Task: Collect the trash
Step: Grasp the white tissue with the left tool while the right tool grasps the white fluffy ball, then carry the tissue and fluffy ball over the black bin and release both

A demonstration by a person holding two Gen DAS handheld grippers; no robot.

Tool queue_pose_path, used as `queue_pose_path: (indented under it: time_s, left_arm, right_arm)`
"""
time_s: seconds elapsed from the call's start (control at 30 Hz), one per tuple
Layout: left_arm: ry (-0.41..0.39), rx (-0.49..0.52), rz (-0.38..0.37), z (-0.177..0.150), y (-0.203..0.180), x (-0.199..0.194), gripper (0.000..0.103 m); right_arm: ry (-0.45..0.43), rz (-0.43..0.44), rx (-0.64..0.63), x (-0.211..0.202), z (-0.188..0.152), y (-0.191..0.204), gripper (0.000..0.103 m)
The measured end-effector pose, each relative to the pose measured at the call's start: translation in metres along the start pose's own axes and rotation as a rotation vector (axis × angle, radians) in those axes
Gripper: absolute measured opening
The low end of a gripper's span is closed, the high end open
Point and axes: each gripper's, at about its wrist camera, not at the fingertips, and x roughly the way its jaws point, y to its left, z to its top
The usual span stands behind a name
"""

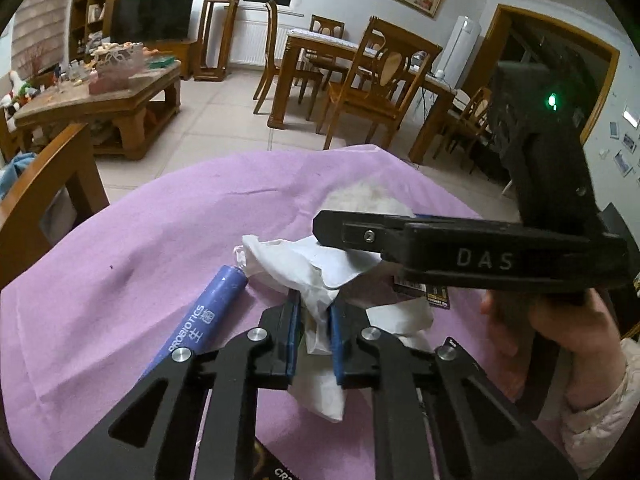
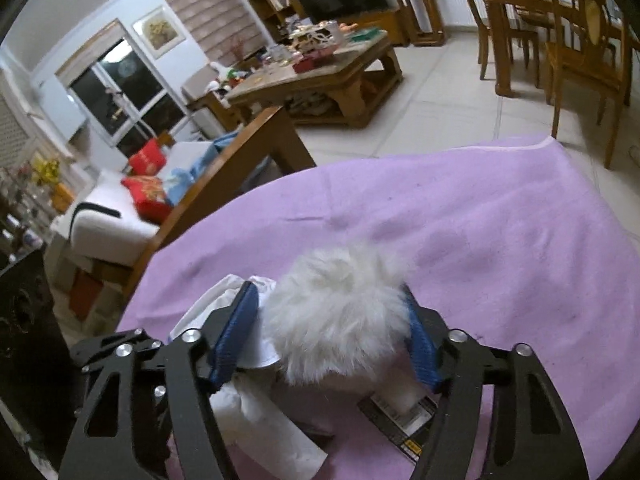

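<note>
Trash lies on a table under a purple cloth (image 1: 140, 248). My left gripper (image 1: 314, 322) is shut on crumpled white paper (image 1: 304, 268). A blue tube marked PROBIOTICS (image 1: 208, 316) lies just left of it. My right gripper (image 2: 332, 332) has its blue pads on either side of a white fluffy ball (image 2: 336, 312), touching it. In the left wrist view the right gripper (image 1: 460, 248) crosses above the paper pile, held by a hand (image 1: 560, 332). White paper (image 2: 260, 412) and a dark wrapper (image 2: 404, 420) lie under the ball.
A wooden chair back (image 1: 44, 192) stands at the table's left edge. A cluttered coffee table (image 1: 104, 96), a TV (image 1: 152, 16) and a dining table with chairs (image 1: 360, 76) stand beyond on the tiled floor. A sofa with red cushions (image 2: 144, 188) is at the left.
</note>
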Motion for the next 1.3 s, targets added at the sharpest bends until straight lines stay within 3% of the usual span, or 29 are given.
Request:
queue_pose_path:
  time_s: [0.07, 0.27, 0.47, 0.7, 1.0, 1.3]
  left_arm:
    - [-0.012, -0.006, -0.001, 0.001, 0.001, -0.004, 0.011]
    - [-0.074, -0.053, -0.027, 0.005, 0.007, -0.019, 0.009]
    - [-0.209, -0.088, -0.121, 0.003, 0.011, -0.048, 0.009]
    - [-0.27, -0.037, -0.182, 0.001, -0.014, -0.057, 0.009]
    - [-0.269, 0.066, -0.339, 0.008, -0.102, -0.058, 0.009]
    - [-0.232, 0.213, -0.465, 0.019, -0.217, -0.035, 0.009]
  right_arm:
    - [-0.018, -0.024, -0.003, -0.007, -0.001, 0.0, 0.043]
    - [-0.117, 0.031, 0.031, -0.052, -0.018, -0.003, 0.042]
    - [-0.254, 0.07, 0.057, -0.126, -0.036, -0.011, 0.041]
    - [-0.397, -0.022, 0.041, -0.211, -0.082, -0.028, 0.041]
    - [-0.574, -0.153, 0.133, -0.322, -0.148, -0.094, 0.042]
    - [-0.728, -0.313, 0.256, -0.418, -0.216, -0.182, 0.042]
